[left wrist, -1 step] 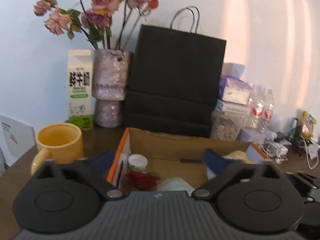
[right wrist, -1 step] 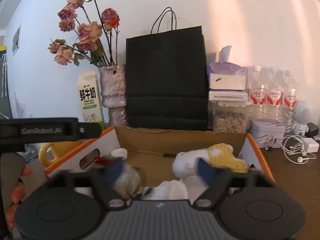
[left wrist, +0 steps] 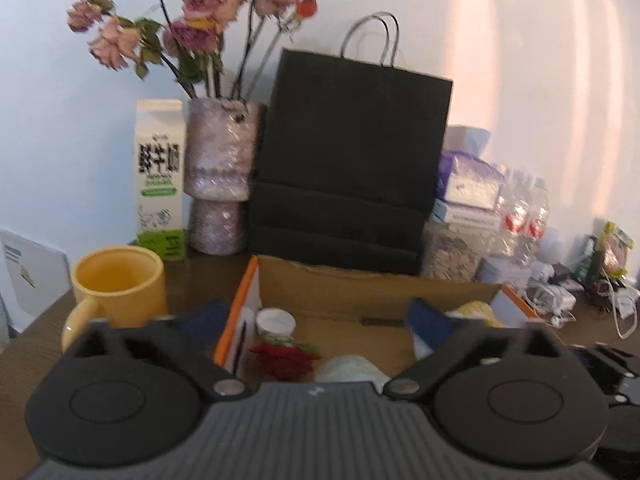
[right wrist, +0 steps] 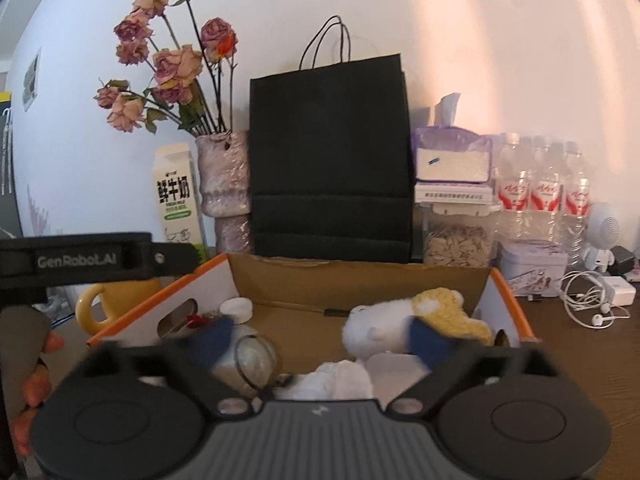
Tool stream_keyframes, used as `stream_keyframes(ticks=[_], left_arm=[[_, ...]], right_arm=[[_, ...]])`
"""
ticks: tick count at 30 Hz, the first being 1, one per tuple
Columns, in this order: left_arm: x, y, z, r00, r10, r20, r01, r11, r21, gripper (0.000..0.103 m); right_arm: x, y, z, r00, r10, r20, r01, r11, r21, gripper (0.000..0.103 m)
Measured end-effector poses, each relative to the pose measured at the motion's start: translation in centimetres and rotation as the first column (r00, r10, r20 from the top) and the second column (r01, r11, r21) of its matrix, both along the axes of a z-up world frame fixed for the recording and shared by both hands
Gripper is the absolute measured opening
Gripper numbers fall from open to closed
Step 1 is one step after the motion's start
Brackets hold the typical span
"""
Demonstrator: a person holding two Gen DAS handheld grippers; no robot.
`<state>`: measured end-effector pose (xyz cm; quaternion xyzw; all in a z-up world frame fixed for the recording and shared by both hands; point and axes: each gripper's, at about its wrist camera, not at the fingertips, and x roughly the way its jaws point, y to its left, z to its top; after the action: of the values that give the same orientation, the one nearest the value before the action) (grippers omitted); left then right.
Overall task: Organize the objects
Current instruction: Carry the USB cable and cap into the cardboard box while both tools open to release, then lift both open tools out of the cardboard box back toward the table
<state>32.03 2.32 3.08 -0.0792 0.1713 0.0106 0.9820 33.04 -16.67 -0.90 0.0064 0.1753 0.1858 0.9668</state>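
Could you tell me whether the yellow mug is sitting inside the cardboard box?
No, the mug stands on the table to the left of the box, outside its orange-edged wall.

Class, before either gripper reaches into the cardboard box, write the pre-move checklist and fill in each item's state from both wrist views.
1. Left gripper open, holding nothing: ok.
2. Right gripper open, holding nothing: ok.
3. Cardboard box open on top: ok.
4. Plush toy inside the box, not covered: ok.
5. Yellow mug outside the box, apart from its orange-edged wall: ok.
6. Small white-capped jar upright: cannot tell, partly hidden.
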Motion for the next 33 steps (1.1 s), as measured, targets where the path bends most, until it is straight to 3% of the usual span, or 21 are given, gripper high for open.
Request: stream_keyframes(ticks=[15,33], left_arm=[[-0.9,0.1,0.9,1.000,-0.007,0.013,0.007,1.000,-0.010,0.103],[-8.0,1.1,2.1,0.999,-0.048,0.010,0.048,0.999,0.011,0.103]], right_arm=[[-0.9,-1.0,0.9,1.000,-0.021,-0.006,0.021,1.000,0.020,0.103],[-7.8,-2.9,2.7,1.000,-0.021,-0.015,0.021,1.000,-0.010,0.103]])
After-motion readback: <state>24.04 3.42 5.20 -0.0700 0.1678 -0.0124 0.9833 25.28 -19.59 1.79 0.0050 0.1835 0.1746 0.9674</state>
